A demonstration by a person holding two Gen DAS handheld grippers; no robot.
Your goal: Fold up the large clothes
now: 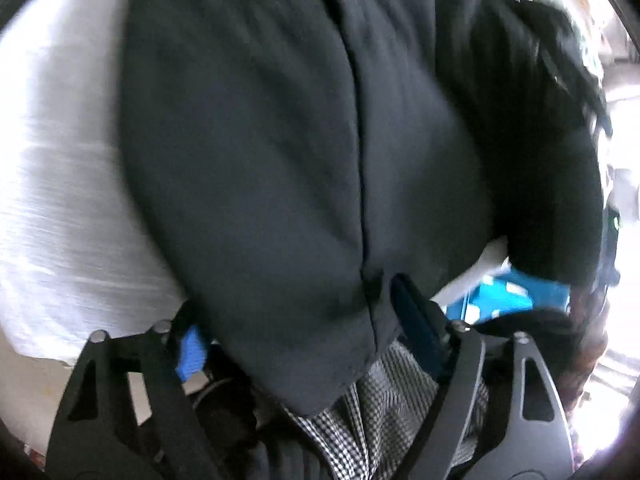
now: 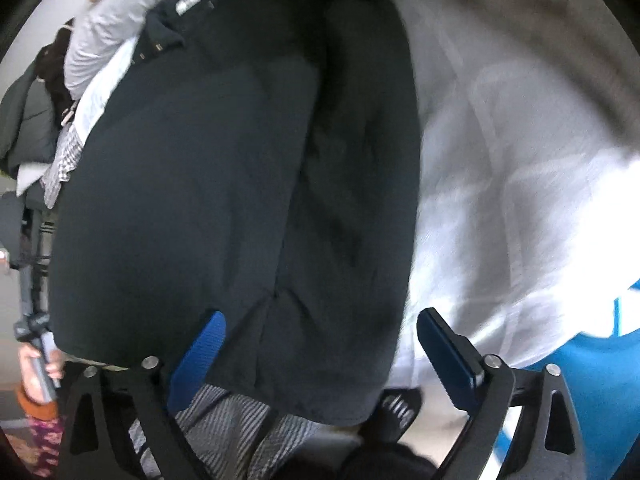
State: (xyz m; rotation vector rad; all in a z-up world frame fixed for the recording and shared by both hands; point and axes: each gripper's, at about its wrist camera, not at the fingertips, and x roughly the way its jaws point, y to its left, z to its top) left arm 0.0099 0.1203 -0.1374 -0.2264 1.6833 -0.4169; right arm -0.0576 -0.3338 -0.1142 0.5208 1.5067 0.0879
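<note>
A large dark navy garment (image 1: 260, 152) lies spread on a white sheet (image 1: 60, 160), with a seam running down its middle. Its near end reaches between the fingers of my left gripper (image 1: 304, 332), whose jaws stand wide and open; the cloth partly covers the left blue pad (image 1: 192, 354). In the right wrist view the same navy garment (image 2: 192, 184) fills the middle, a label and waistband at its far end. My right gripper (image 2: 322, 358) is open above its near hem, the blue pads (image 2: 448, 356) well apart and not pressing the cloth.
A black-and-white checked cloth (image 1: 380, 400) (image 2: 224, 420) lies under the near hem. Blue spotted fabric (image 1: 504, 300) (image 2: 580, 380) shows at the right. A black fluffy garment (image 1: 540, 100) lies far right. A hand (image 2: 36, 364) grips a handle at the left; grey clothing (image 2: 120, 12) is piled beyond.
</note>
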